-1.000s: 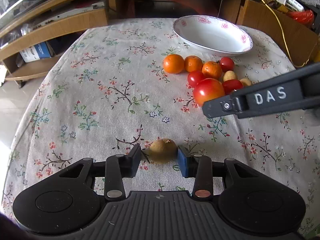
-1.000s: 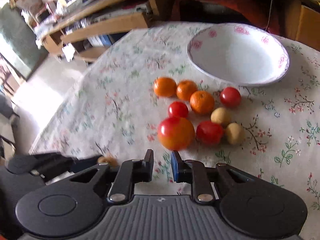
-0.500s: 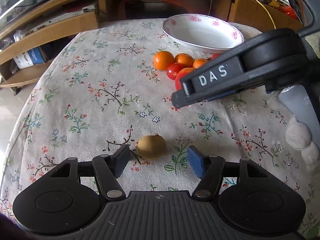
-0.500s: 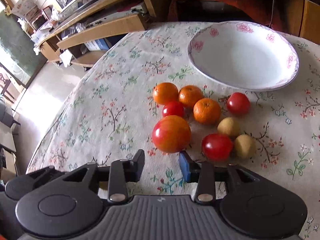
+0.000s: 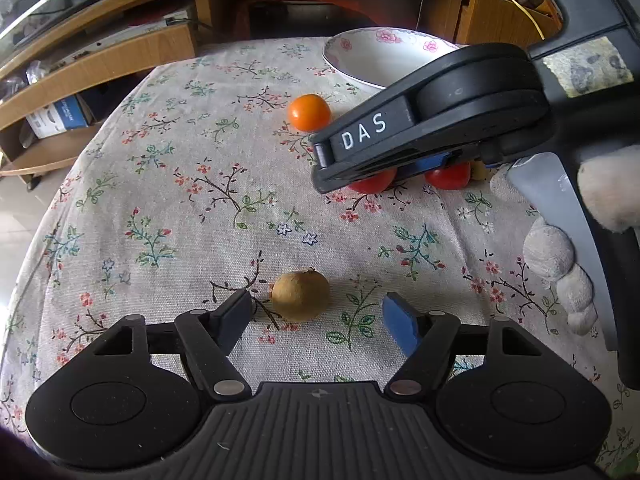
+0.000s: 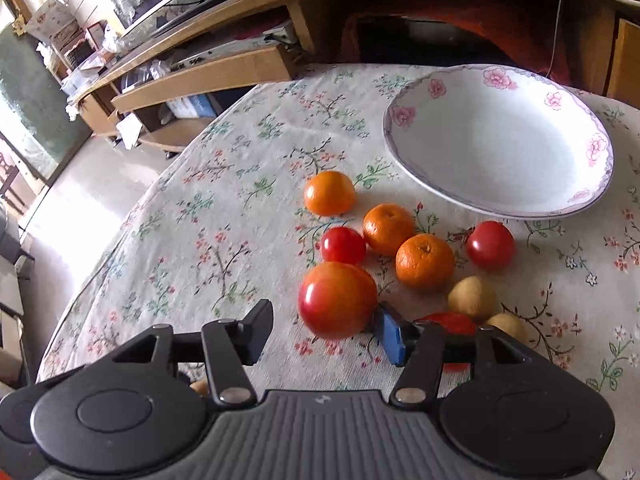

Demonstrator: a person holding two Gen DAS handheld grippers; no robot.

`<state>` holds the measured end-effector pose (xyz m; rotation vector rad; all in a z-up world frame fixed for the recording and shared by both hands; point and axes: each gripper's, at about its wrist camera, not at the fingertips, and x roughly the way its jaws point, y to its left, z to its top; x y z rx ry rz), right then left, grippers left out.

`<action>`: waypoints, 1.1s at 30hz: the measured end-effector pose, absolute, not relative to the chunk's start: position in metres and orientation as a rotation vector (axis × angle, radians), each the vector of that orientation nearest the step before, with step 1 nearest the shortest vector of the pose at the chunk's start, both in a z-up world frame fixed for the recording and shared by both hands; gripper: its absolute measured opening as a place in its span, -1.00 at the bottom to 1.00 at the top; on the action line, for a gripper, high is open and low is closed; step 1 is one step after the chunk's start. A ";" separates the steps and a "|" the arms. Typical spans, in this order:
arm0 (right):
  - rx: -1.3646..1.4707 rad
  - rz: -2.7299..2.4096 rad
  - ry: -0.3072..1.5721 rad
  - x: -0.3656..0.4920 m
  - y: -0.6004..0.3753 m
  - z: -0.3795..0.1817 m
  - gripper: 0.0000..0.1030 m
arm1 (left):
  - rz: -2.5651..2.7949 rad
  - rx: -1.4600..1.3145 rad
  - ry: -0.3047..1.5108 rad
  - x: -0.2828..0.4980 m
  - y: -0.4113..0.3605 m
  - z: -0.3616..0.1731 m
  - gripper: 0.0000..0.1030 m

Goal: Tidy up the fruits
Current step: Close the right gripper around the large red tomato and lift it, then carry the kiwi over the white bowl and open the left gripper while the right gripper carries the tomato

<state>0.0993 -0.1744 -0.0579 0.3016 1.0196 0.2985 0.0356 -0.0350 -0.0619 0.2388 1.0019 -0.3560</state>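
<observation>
The fruits lay on a flowered tablecloth [image 6: 224, 216]. A large apple [image 6: 337, 300] sat nearest the right gripper [image 6: 324, 326], its right side touching or all but touching the blue pad; the other finger stood clear to the left. That gripper's jaws were opening, with the apple just ahead of them and not clamped. Beyond the apple lay a small tomato [image 6: 343, 245], three oranges [image 6: 425, 261] and another tomato [image 6: 490, 245], with two pale brown fruits [image 6: 472, 298] and a third tomato [image 6: 450, 322] partly hidden behind the right finger. A white bowl [image 6: 408, 120] with pink flowers stood past them, holding no fruit.

Well apart from the cluster, a brown fruit [image 5: 301, 295] lay alone between the fingers of the left gripper [image 5: 316, 314], touching neither pad. Those jaws were opening too, already wide. A gloved hand [image 5: 560, 264] held the right gripper's handle at the left view's right edge.
</observation>
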 end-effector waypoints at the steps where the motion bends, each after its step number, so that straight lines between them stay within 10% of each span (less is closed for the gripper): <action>1: 0.304 0.302 1.013 0.100 -0.175 -0.058 0.07 | -0.357 0.240 1.002 0.036 -0.035 -0.062 0.51; 3: 0.288 0.277 1.018 0.100 -0.174 -0.059 -0.19 | -0.358 0.240 1.002 0.035 -0.034 -0.062 0.46; 16: 0.276 0.278 1.045 0.075 -0.187 -0.050 -0.20 | -0.325 0.221 1.003 0.038 -0.032 -0.055 -0.28; 33: 0.314 0.261 0.973 0.057 -0.217 -0.022 -0.20 | -0.346 0.202 0.951 0.052 -0.058 -0.030 -0.30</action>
